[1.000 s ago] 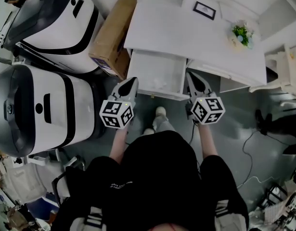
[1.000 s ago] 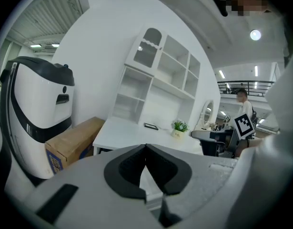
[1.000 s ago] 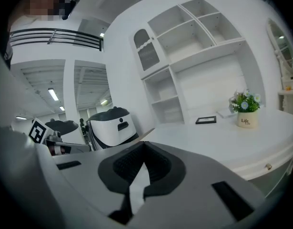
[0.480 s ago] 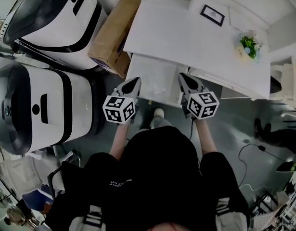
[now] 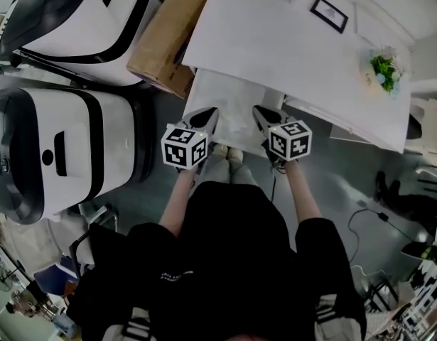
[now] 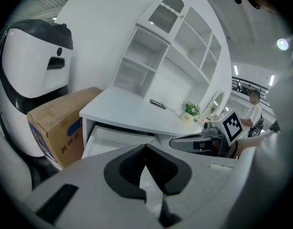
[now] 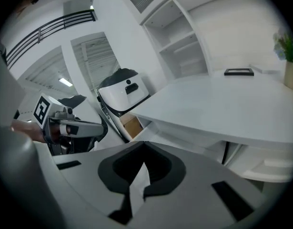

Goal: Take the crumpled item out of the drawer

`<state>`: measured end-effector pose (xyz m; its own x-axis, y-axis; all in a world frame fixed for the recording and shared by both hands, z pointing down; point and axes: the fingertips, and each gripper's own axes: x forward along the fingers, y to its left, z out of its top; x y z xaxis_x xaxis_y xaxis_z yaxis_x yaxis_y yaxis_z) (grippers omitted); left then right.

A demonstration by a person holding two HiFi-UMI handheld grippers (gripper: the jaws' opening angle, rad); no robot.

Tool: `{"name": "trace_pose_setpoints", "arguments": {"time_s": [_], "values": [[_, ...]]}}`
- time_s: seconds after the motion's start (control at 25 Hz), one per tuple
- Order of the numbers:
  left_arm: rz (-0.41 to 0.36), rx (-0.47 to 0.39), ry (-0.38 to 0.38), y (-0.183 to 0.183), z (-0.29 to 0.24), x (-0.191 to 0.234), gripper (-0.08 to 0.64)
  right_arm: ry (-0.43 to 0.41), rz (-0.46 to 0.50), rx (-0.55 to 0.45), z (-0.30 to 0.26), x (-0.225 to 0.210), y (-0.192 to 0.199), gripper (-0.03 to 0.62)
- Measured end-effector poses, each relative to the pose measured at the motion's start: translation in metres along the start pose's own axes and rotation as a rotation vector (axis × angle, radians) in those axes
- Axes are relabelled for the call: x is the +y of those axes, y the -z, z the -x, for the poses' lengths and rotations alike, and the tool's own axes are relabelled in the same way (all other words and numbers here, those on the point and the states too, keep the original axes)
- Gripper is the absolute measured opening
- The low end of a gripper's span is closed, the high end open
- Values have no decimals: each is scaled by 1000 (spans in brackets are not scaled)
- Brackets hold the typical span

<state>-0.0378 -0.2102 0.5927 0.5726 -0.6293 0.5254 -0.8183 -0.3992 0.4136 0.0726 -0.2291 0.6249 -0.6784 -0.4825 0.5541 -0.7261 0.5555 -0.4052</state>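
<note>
Both closed, left tool (image 5: 209, 114), right tool (image 5: 258, 112), at drawer (image 5: 229, 91) front edge

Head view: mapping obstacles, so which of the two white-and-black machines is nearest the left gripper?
The lower machine, beside the left gripper; the other machine stands higher, by the cardboard box.

— What's on the left side?
— A large white-and-black machine (image 5: 55, 155), and a second machine (image 5: 90, 13) above it. A cardboard box (image 5: 165, 45) lies between that one and the white desk (image 5: 275, 48).
— And on the desk?
— A framed picture (image 5: 329, 14) at upper right, with a small potted plant (image 5: 384, 69) further right
</note>
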Motion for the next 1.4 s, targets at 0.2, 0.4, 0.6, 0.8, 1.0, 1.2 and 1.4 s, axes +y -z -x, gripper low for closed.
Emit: {"name": "trace_pose_setpoints", "arguments": {"time_s": [0.2, 0.4, 0.6, 0.8, 1.0, 1.2, 1.4], "values": [[15, 69, 19, 9, -21, 8, -3, -21, -43, 101, -28, -14, 24, -8], [37, 111, 15, 19, -34, 20, -3, -32, -64, 194, -56, -25, 46, -8], [47, 137, 9, 26, -45, 31, -2, -18, -90, 273, -82, -40, 71, -8], [46, 155, 10, 28, -52, 38, -3, -22, -45, 341, -102, -45, 94, -5], [31, 171, 19, 30, -59, 39, -2, -14, -40, 394, -116, -51, 113, 92], [32, 176, 29, 32, -64, 37, -2, -4, -44, 434, -124, -54, 125, 187], [36, 175, 31, 31, -64, 37, -2, -11, -56, 475, -131, -53, 140, 213]]}}
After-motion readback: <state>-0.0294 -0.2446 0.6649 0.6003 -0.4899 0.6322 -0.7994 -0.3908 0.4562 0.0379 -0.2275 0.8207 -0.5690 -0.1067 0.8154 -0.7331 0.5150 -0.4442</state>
